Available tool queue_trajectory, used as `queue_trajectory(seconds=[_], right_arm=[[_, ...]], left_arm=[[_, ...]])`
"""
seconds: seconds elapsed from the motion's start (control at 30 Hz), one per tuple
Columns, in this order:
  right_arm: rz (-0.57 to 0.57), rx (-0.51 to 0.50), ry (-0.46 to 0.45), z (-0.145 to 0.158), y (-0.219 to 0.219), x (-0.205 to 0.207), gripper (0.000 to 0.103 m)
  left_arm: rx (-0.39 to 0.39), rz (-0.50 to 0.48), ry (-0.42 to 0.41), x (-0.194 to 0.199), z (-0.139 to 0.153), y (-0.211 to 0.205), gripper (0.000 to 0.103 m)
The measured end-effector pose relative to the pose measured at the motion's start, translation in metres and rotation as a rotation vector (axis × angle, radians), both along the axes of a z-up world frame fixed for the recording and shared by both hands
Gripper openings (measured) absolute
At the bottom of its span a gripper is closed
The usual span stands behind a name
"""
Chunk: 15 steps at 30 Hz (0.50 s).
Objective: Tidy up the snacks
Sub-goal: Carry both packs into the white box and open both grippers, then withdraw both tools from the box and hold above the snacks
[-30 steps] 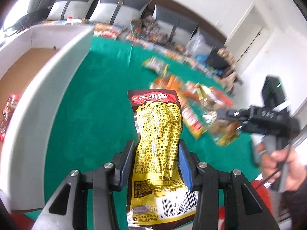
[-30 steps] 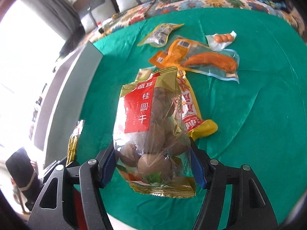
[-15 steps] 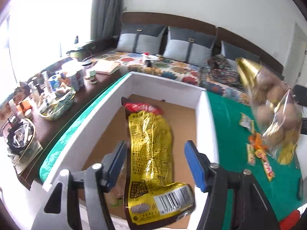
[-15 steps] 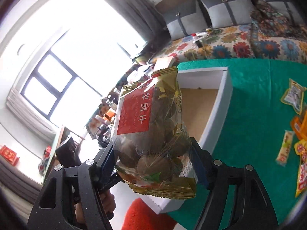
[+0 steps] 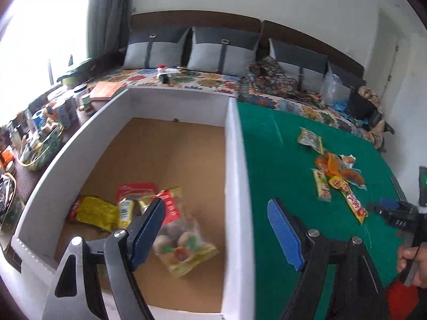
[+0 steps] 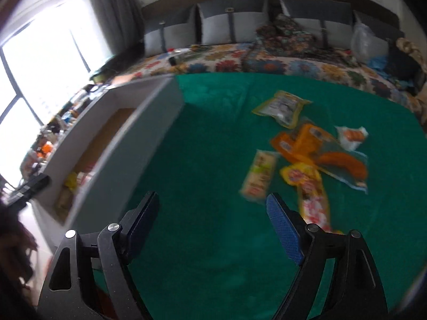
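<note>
Left wrist view shows your left tongs (image 5: 216,213) spread apart and holding nothing, over the right wall of the white box (image 5: 234,160). Inside, at lower left of the frame, lie the yellow snack pack (image 5: 93,210) and the clear bag of round brown fruit (image 5: 184,242). Your right tongs (image 6: 213,208) also stand apart, above the green desk (image 6: 208,138), with loose snack packets (image 6: 307,157) scattered at right of the frame.
</note>
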State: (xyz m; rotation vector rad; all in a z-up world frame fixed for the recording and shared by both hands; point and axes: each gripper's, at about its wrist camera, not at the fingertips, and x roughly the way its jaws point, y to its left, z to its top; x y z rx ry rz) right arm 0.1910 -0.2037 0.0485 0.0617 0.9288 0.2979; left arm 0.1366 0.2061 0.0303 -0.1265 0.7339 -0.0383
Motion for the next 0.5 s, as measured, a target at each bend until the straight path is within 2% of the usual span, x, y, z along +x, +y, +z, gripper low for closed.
queue_trajectory(seconds=[0.1, 0.2, 0.27, 0.33, 0.5], right_arm=[[-0.135, -0.117, 0.031, -0.051, -0.079, -0.021, 0.085], [-0.225, -0.157, 0.04, -0.071, -0.138, -0.035, 0.085], [-0.264, -0.175, 0.047, -0.079, -0.165, -0.034, 0.085], [-0.286, -0.187, 0.048, -0.085, -0.175, -0.03, 0.085], [-0.288, -0.208, 0.063, -0.106, -0.178, -0.02, 0.085]], left_arm=[[0.024, -0.058, -0.014, 0.015, -0.002, -0.034, 0.078], [0.07, -0.077, 0.017, 0.037, -0.016, -0.063, 0.078], [0.087, -0.061, 0.049, 0.047, -0.027, -0.066, 0.078], [0.072, -0.057, 0.071, 0.051, -0.035, -0.071, 0.078], [0.152, -0.086, 0.097, 0.043, -0.043, -0.083, 0.078]])
